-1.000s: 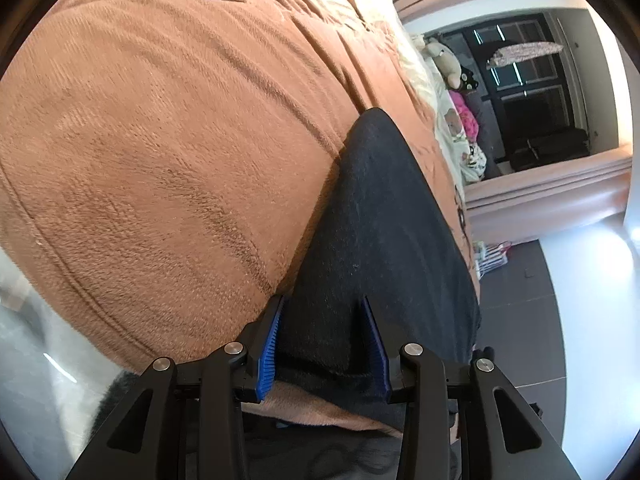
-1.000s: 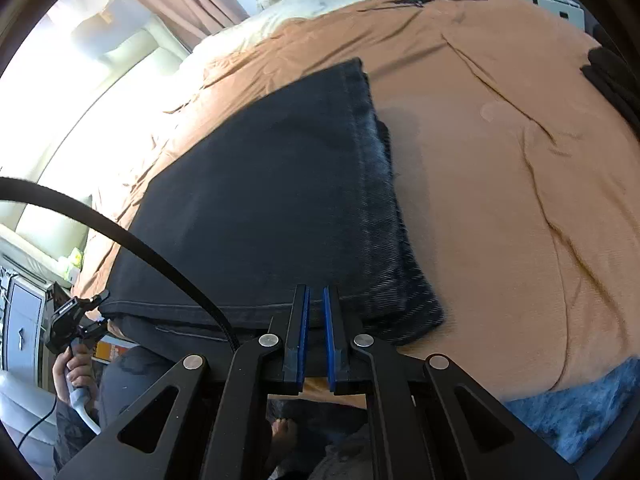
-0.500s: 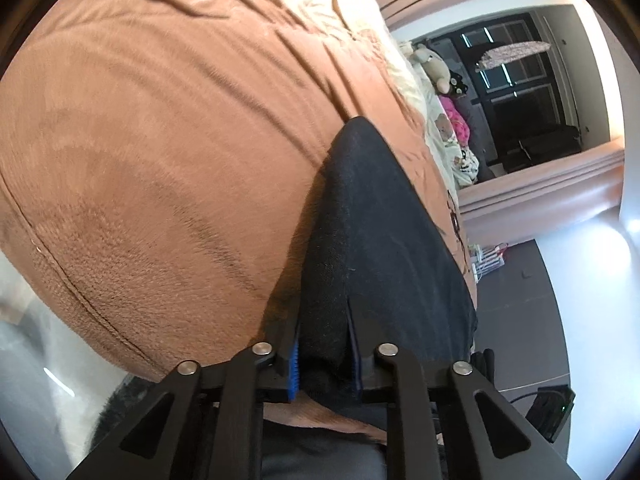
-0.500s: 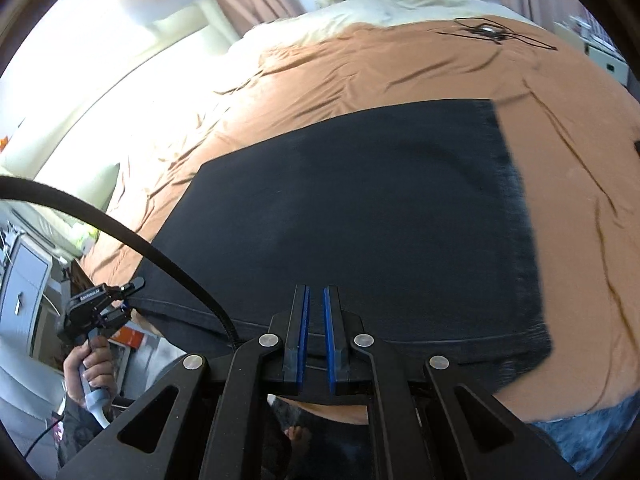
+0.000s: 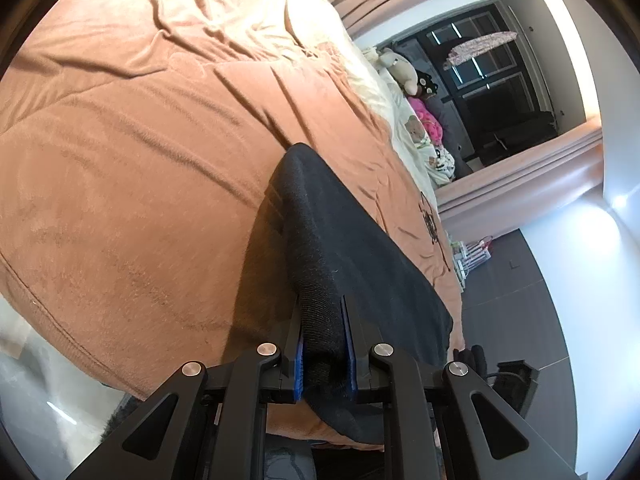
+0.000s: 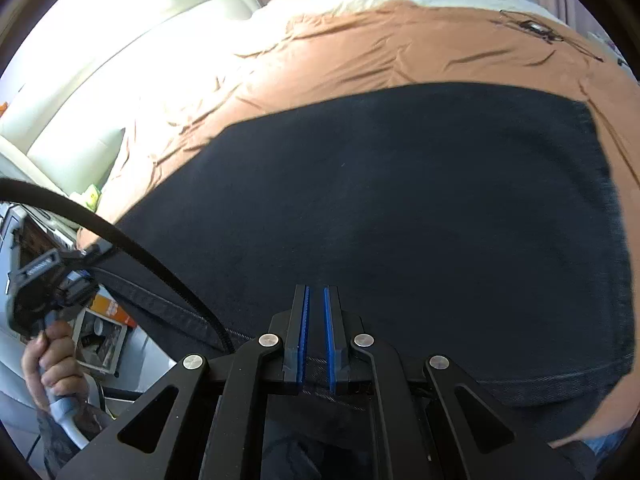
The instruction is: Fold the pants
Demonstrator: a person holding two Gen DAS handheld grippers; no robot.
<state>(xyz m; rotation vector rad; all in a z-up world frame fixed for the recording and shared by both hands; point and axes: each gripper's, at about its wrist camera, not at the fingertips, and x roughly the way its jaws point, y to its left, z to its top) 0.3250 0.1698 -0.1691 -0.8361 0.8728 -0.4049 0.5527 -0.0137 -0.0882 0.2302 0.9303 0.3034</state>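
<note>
We see the left gripper [image 5: 325,344] at the bottom, and its blue pads [image 5: 298,364] press on a thick fold of the dark pants [image 5: 344,248]. The fabric is between them, bunched and lifted above the brown blanket [image 5: 140,160]. From the gripper the pants run away as a long ridge. Beyond the far end of the pants there is a cream sheet [image 5: 248,4], and to the right of it soft toys [image 5: 404,74] near a dark window [image 5: 492,92].
</note>
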